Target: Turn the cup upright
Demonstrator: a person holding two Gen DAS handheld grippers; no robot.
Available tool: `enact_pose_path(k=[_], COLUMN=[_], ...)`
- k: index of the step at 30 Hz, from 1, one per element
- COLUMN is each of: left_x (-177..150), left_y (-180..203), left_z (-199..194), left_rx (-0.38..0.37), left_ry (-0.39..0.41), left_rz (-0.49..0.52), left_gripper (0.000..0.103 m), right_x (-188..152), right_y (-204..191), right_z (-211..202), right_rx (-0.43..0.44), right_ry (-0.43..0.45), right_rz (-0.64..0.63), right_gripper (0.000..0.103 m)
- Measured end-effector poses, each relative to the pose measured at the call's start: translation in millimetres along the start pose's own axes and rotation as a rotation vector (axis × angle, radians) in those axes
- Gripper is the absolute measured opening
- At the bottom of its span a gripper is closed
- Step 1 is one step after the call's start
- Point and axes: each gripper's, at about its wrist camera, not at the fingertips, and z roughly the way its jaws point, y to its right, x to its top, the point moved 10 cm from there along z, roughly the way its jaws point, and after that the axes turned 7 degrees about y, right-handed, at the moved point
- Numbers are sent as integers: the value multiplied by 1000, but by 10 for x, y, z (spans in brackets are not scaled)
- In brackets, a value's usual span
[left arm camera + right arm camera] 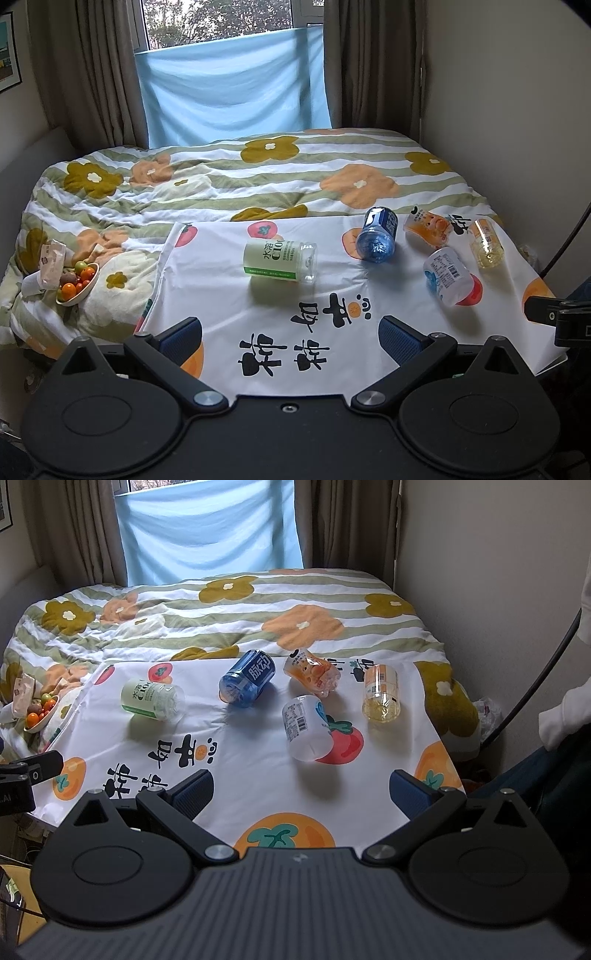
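Several cut-bottle cups lie on their sides on a white printed cloth (258,317) (258,775). A green-labelled cup (280,260) (153,700) lies at the left. A blue cup (377,234) (246,682), an orange cup (428,226) (312,672), a yellow cup (487,243) (381,693) and a white cup (447,276) (307,728) lie to the right. My left gripper (291,338) is open and empty, near the cloth's front edge. My right gripper (302,794) is open and empty, in front of the white cup.
The cloth lies on a bed with a flowered quilt (229,177) (221,605). A bowl of small fruit (78,282) (40,710) sits at the left. A wall (517,110) runs along the right, curtains and a window at the back.
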Motion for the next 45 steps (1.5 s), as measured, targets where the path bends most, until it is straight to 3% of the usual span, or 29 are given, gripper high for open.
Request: enact_pose_path(k=[11,25,37,45], left_x=[42,249,816,1004], left_y=[51,159,575,1019], left_z=[18,251,1038,1775], left_rx=[-8,-78,-204,-265], left_ry=[-6,-19,-5,-95], left_rz=[28,63,204,261], left_gripper=[103,103,103,103], right_x=[10,175,147,129], right_y=[-47,15,186,341], right_z=[-29,140,568,930], right_rx=[-3,-46,-91,-67], right_ry=[0,-16,-46,-89], right_rz=[4,39,86,106], right_gripper=[103,103,103,103])
